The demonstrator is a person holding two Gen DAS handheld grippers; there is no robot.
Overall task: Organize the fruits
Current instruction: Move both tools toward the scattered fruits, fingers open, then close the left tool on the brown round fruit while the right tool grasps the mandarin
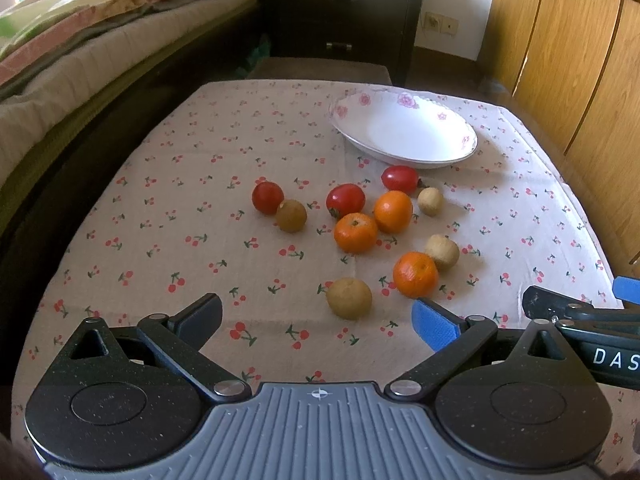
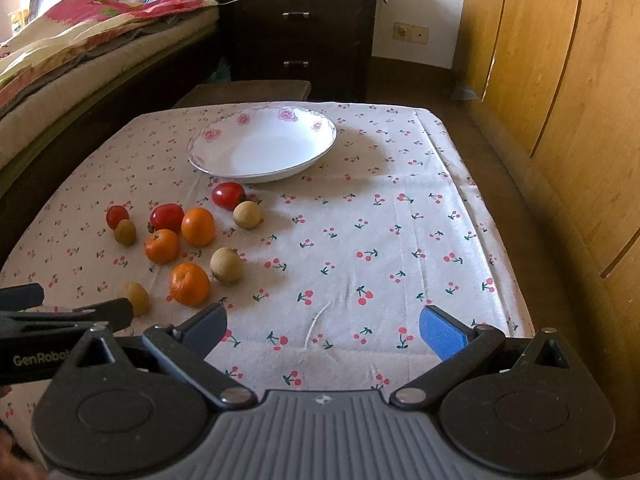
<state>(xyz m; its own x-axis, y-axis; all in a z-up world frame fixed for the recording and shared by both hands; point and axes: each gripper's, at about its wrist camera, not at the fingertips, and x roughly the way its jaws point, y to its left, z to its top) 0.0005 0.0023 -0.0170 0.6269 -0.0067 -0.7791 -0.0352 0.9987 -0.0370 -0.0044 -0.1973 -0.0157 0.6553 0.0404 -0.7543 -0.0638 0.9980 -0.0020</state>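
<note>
Several loose fruits lie on the cherry-print tablecloth [image 1: 160,200]: red tomatoes [image 1: 345,200], oranges [image 1: 415,274] and small tan fruits [image 1: 349,297]. An empty white bowl [image 1: 404,130] with pink flowers stands behind them; it also shows in the right wrist view [image 2: 262,148]. My left gripper [image 1: 318,318] is open and empty, low over the near edge, with the nearest tan fruit just ahead between its fingers. My right gripper [image 2: 324,328] is open and empty over bare cloth, to the right of the fruits [image 2: 189,284].
A bed [image 1: 80,40] runs along the left. A dark drawer unit [image 1: 340,20] stands behind the table. Wooden wardrobe doors [image 2: 560,100] line the right side. The table's right edge [image 2: 500,220] is close to them.
</note>
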